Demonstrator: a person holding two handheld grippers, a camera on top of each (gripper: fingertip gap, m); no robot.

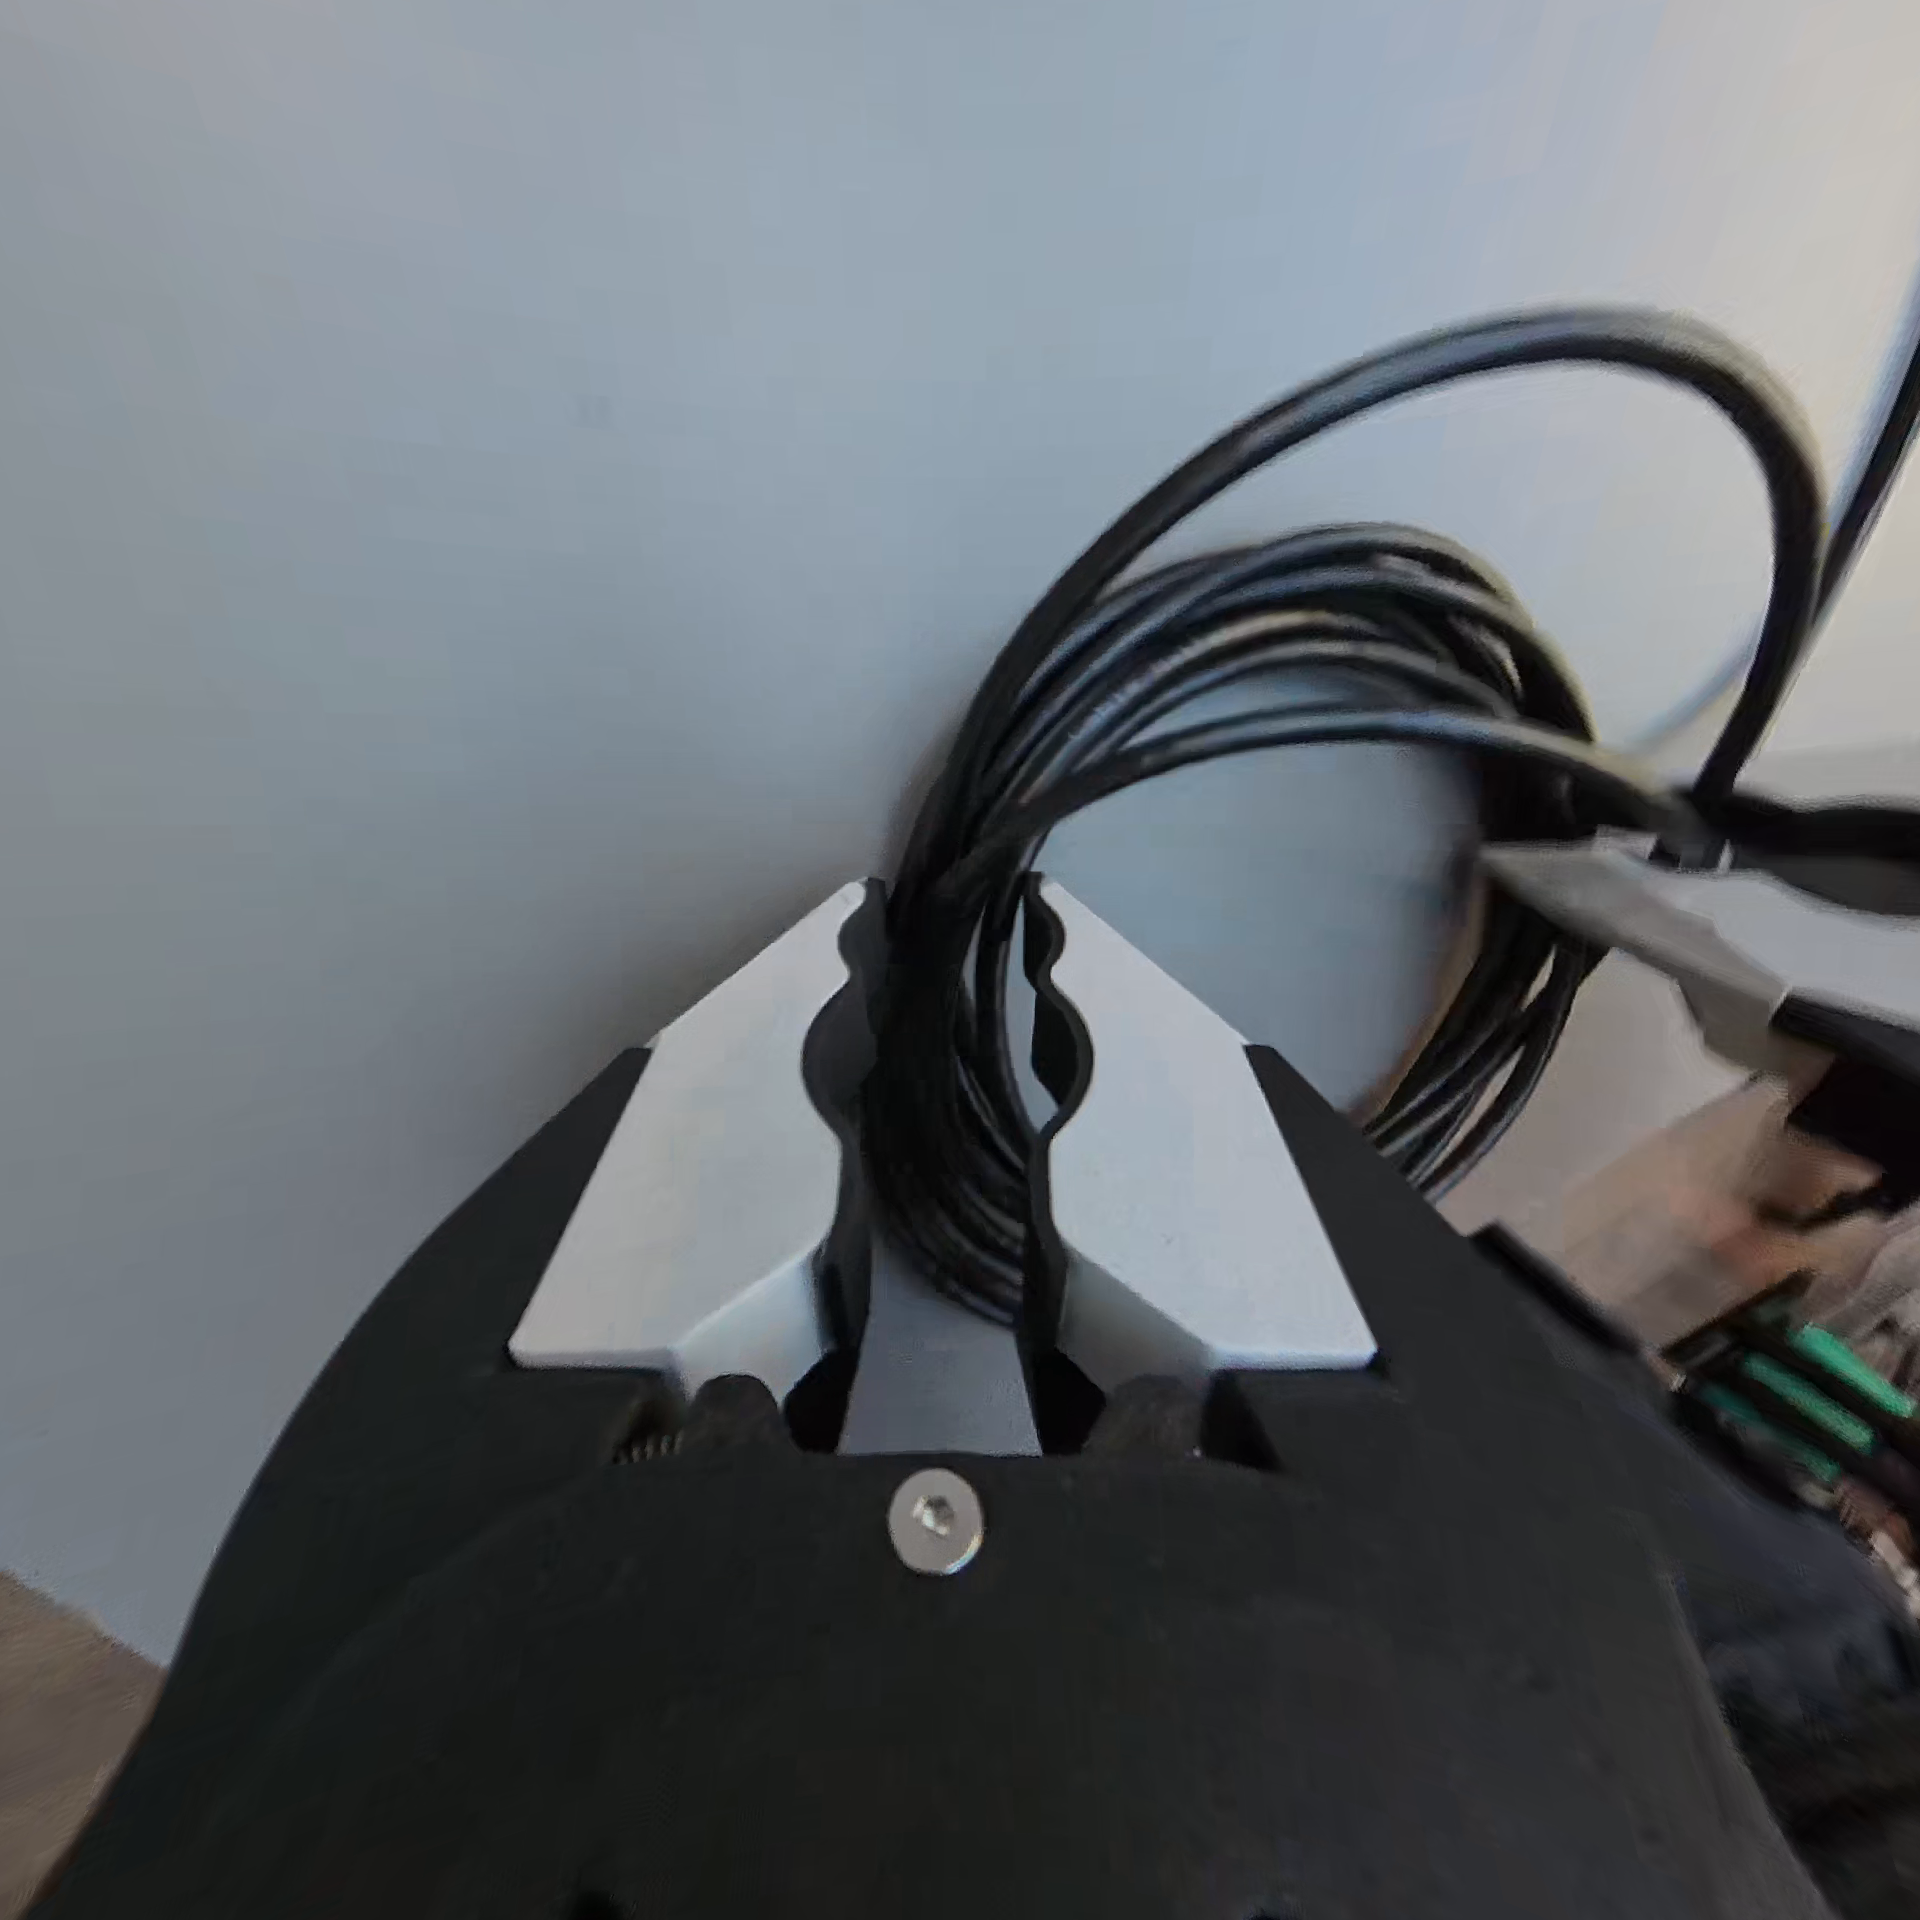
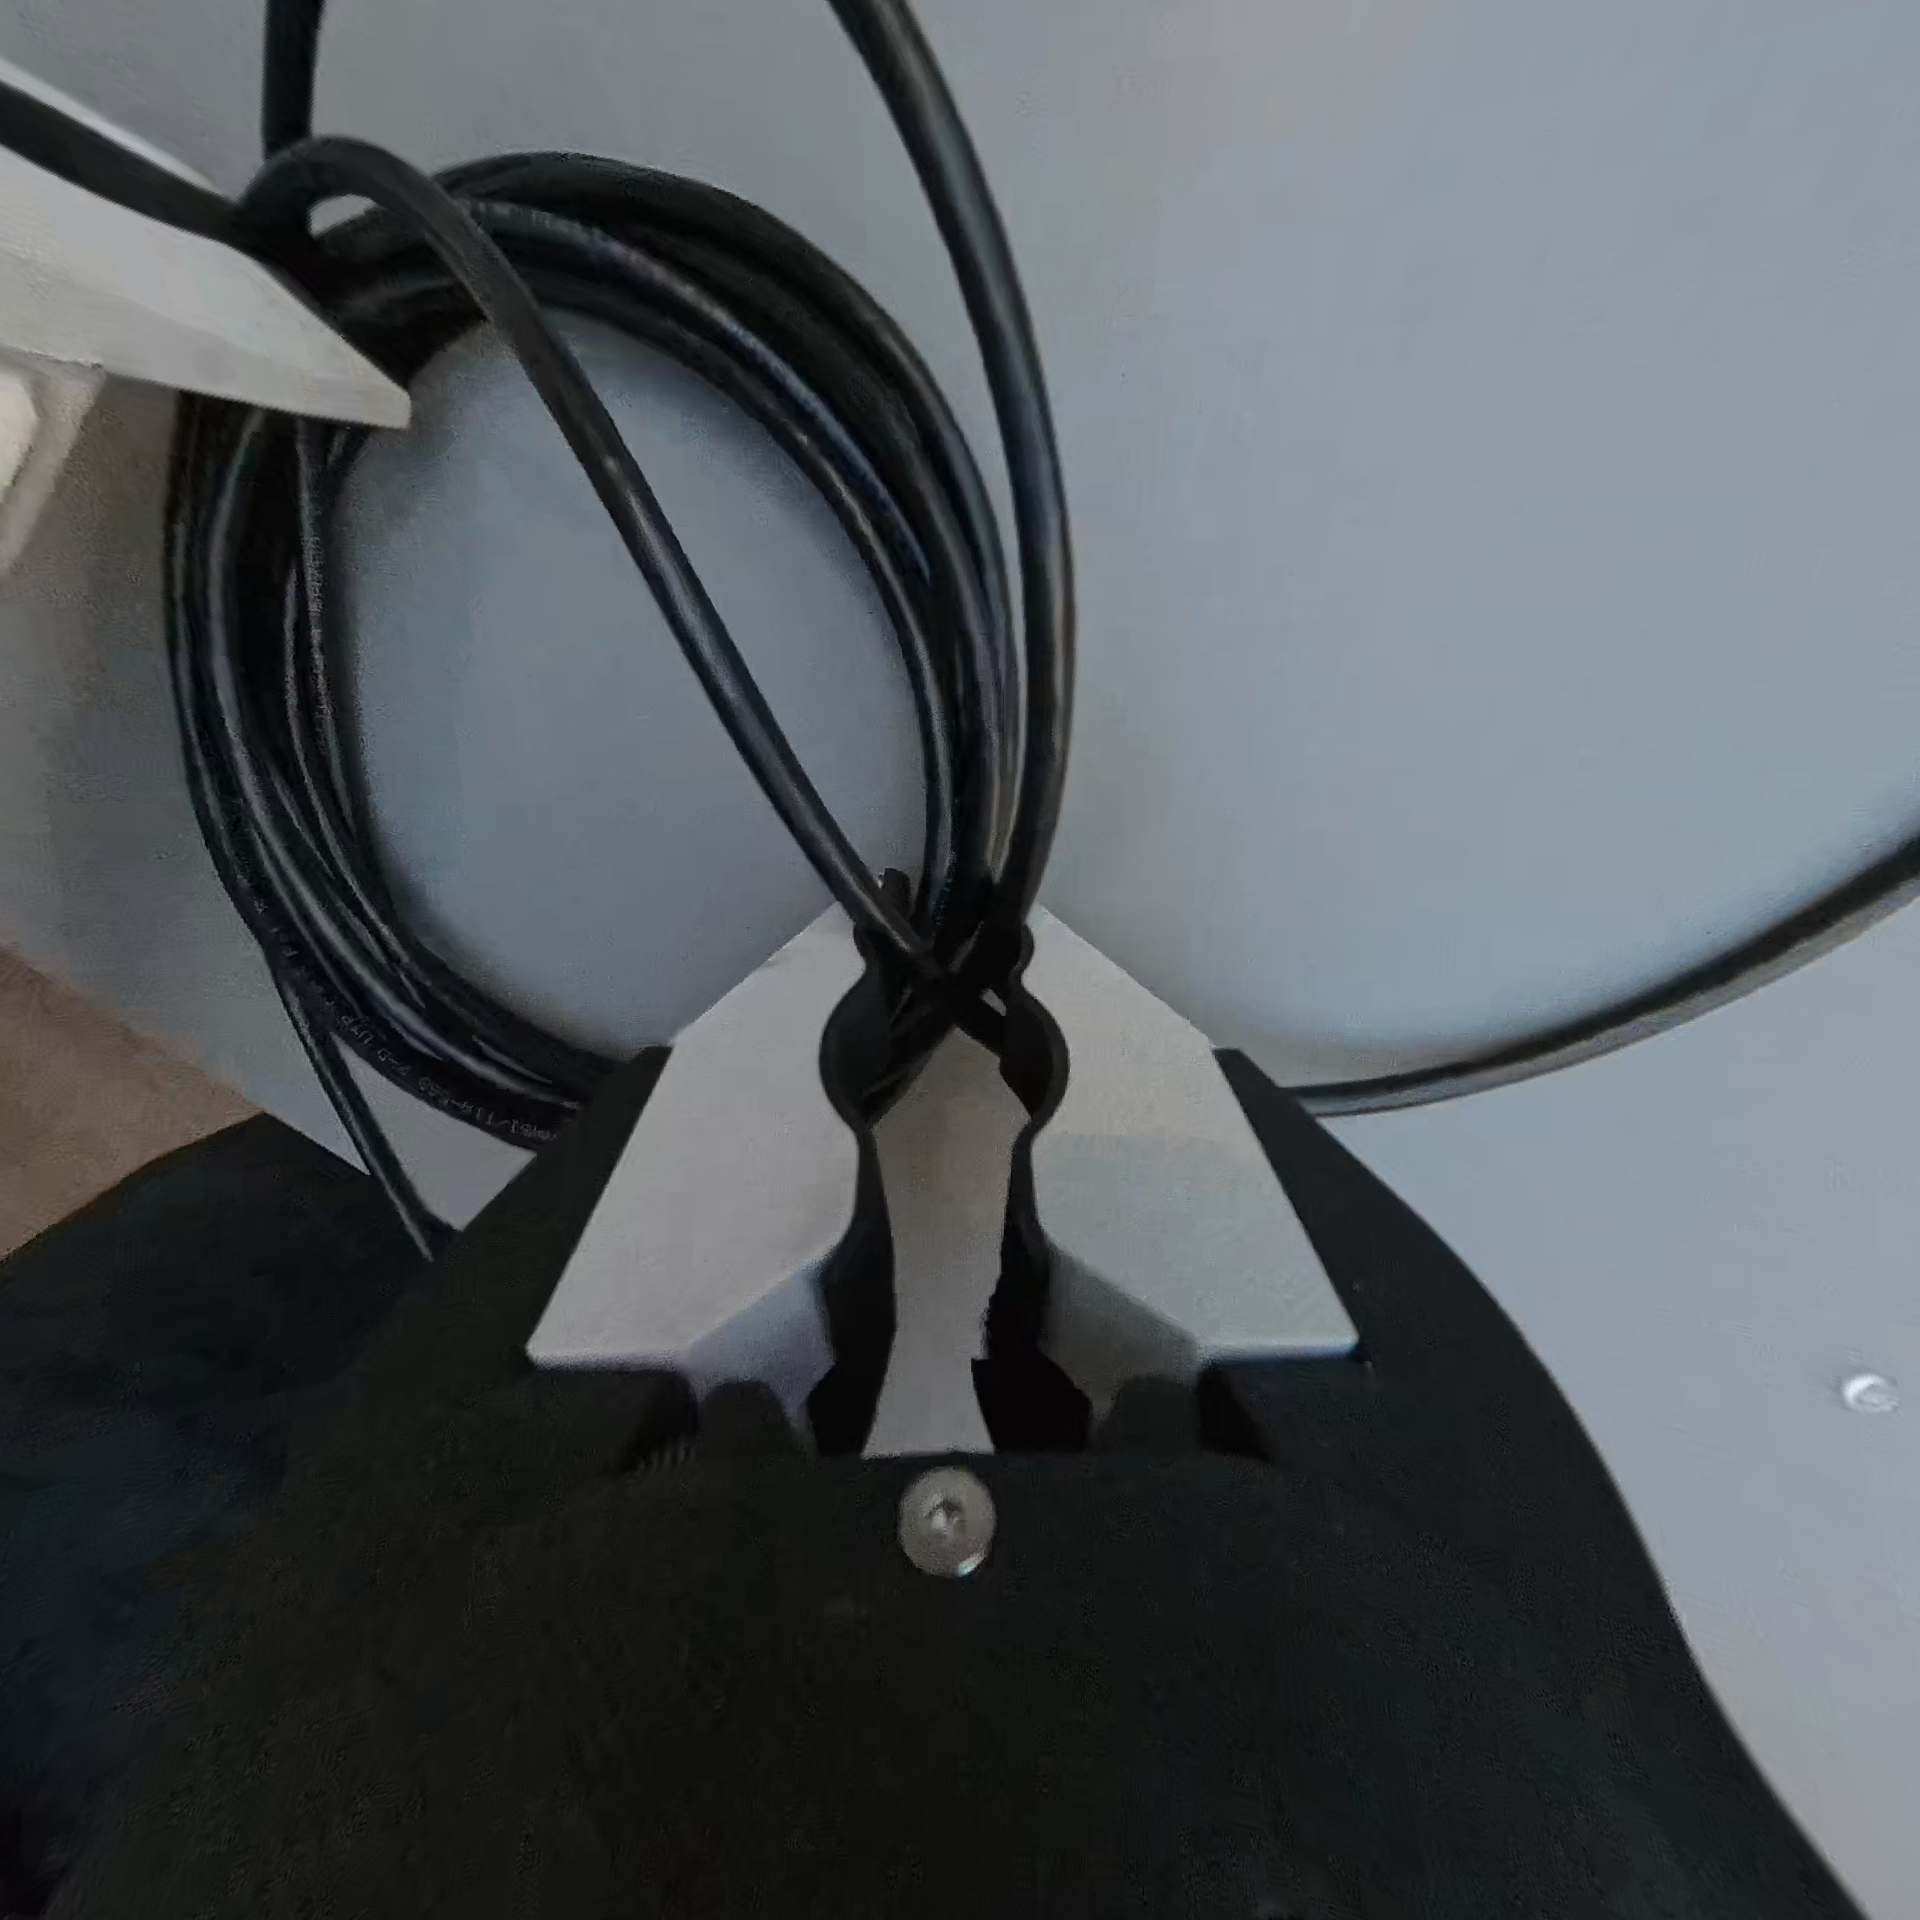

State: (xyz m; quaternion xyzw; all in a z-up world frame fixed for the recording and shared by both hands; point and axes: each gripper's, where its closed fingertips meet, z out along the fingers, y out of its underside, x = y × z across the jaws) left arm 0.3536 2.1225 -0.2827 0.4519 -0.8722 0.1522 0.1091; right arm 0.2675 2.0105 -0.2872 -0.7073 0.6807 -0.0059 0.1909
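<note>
left gripper (image 1: pixel 951 914): jaws narrowed onto the coil (image 1: pixel 1226 665), pinching the whole bundle of turns between the pads; strands fill the gap from tips down to mid-jaw.
right gripper (image 2: pixel 940 935): jaws nearly together, pinching a few crossed strands right at the tips; the gap lower down is bare.
coil: black cable, several turns, held up off the surface (image 1: pixel 416 416) between both grippers. Centre-right of the left view; left and centre of the right view.
loose strand (image 2: pixel 1039 416): one larger loop stands outside the bundle, top centre of the right view, with a tail running off to the right edge.
other gripper: left one shows upper left of the right view, its finger in the coil; right one shows at the right edge of the left view.
grip advice (judgement): the right pinch is shallow and at the tips, so strands could slip; seat them deeper. Keep the left squeeze even so no turn escapes.
blur: right edge of the left view is smeared; green-tipped items there can't be identified.
</note>
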